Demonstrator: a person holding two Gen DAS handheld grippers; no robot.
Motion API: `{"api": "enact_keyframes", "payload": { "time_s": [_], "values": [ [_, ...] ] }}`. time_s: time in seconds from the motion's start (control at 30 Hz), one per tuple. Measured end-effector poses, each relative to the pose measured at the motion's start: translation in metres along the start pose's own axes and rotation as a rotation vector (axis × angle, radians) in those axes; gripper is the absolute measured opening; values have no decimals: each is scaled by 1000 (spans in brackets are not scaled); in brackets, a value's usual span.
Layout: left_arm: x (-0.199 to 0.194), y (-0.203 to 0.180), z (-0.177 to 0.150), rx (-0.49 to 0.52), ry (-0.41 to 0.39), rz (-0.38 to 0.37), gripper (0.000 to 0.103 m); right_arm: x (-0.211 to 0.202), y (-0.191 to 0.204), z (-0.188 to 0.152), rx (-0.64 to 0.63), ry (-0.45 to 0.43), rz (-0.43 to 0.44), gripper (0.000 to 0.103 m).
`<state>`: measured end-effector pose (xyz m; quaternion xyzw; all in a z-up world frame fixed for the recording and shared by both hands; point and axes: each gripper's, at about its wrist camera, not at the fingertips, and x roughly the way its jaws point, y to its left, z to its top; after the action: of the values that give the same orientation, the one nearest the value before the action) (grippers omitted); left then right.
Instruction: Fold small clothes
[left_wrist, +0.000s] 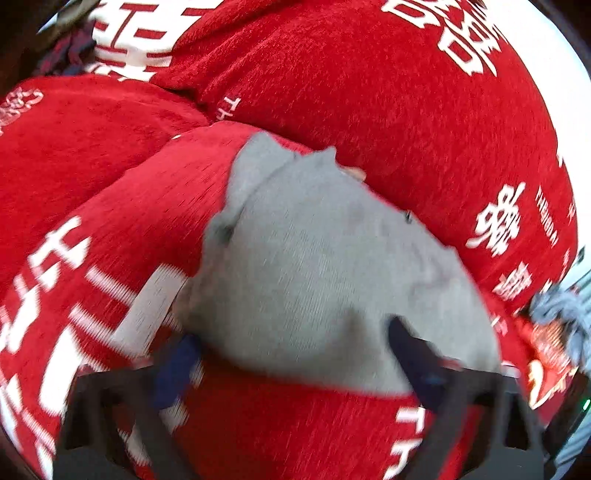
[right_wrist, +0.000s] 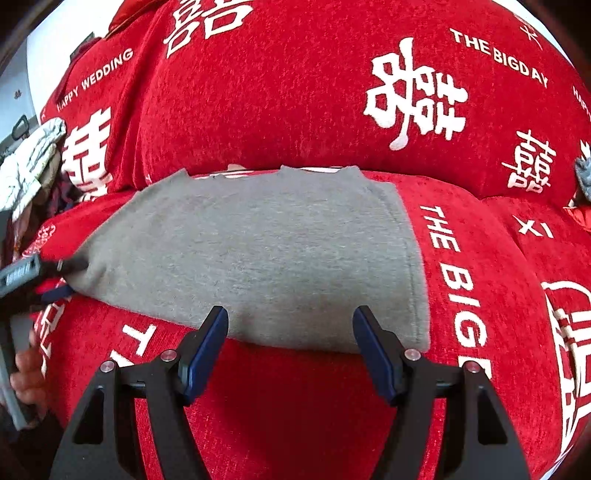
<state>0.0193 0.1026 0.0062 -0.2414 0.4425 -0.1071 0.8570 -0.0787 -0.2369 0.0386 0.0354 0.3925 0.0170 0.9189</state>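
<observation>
A red sofa cover (right_wrist: 295, 92) printed with white wedding characters fills both views, stretched over the seat and backrest; it serves as the folding surface. On the seat lies the grey garment (right_wrist: 258, 254), spread flat and wide, its far edge reaching the crease under the backrest, presumably laid out so its edges can be picked up cleanly for a fold.

The right gripper (right_wrist: 290, 347) hovers at the garment's near edge with its jaws wide apart and nothing between the pads, placed as if ready to take that hem. The left gripper (right_wrist: 68, 277) sits at the garment's left corner in the right wrist view; in its own view (left_wrist: 295, 354) the cloth bunches up between the blue fingers (left_wrist: 417, 358). That picture is smeared by motion, so I cannot tell whether the pads pinch the fabric or merely straddle it.

At the far left edge of the sofa sits a heap of other clothes (right_wrist: 33, 166), likely waiting their turn.
</observation>
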Motion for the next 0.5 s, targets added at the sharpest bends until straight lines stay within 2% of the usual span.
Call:
{"api": "enact_keyframes", "payload": {
  "time_s": [0.07, 0.1, 0.17, 0.27, 0.37, 0.43, 0.5],
  "values": [
    [13, 7, 10, -37, 31, -43, 29, 1, 3, 3, -16, 13, -7, 73],
    [18, 11, 13, -53, 41, -55, 24, 1, 6, 5, -22, 17, -14, 73],
    [19, 24, 17, -93, 42, -124, 18, 2, 9, 13, -38, 21, -21, 73],
    [19, 37, 15, -146, 38, -195, 16, 9, 23, 39, -57, 30, -15, 73],
    [20, 36, 13, -145, 23, -203, 15, 28, 49, 73, -48, 71, 74, 73],
    [19, 34, 12, -131, 17, -193, 15, 57, 76, 100, -47, 127, 156, 73],
    [18, 33, 12, -125, 15, -190, 15, 88, 106, 116, -75, 188, 188, 73]
  ]
}}
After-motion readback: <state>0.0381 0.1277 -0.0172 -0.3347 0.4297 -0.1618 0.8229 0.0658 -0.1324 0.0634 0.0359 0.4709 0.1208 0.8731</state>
